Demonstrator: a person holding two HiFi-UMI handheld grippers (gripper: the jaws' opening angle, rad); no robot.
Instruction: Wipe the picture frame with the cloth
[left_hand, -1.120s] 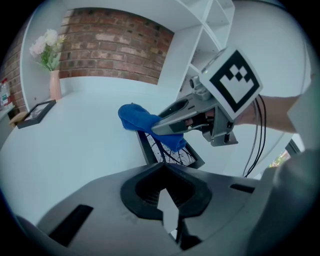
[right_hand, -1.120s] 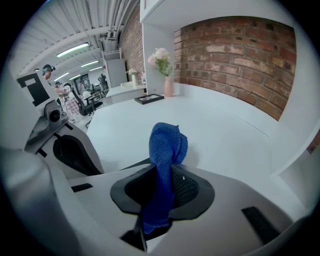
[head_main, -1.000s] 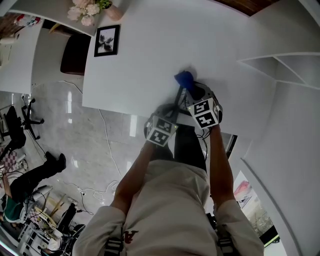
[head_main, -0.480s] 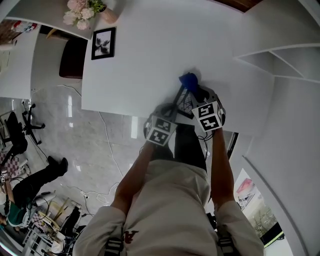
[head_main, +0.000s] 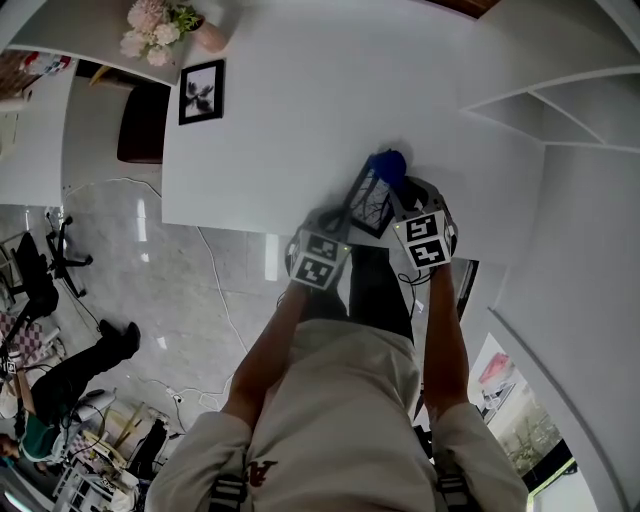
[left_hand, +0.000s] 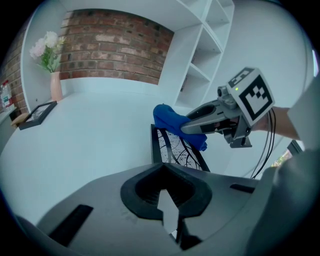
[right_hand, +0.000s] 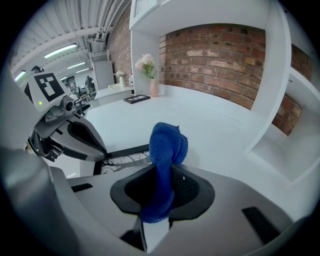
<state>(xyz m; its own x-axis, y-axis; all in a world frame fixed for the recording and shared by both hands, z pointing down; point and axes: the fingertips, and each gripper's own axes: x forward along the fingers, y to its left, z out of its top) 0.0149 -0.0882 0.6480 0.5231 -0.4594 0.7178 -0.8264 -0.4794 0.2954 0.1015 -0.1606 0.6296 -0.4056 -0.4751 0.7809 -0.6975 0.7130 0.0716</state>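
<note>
At the far left of the white surface (head_main: 300, 110) a second small frame (head_main: 201, 91) lies beside a vase of flowers (head_main: 160, 30), well apart from the work.

Nearer us, at the surface's near edge, the left gripper (head_main: 335, 222) has its jaws drawn narrow, and we judge that it pinches the picture frame (left_hand: 176, 146) by its near end. The frame's face, with its branch print, looks upward. Its long axis runs away from this gripper, toward the far side of the surface and a little rightward. We cannot tell whether its far end rests on the surface.

Over that far end sits the blue cloth (right_hand: 167, 145), bunched and clamped in the right gripper (head_main: 402, 192), which reaches in from the right. White shelves (head_main: 560, 110) stand beyond.

We see two risks. The frame seems held at one end only, so pressing down at the other end could lever it out of the narrow grip. It could then slide off the near edge to the floor. Only a short wad of cloth sticks out past the jaws, so a steep stroke could drag hard gripper parts across the glass.
</note>
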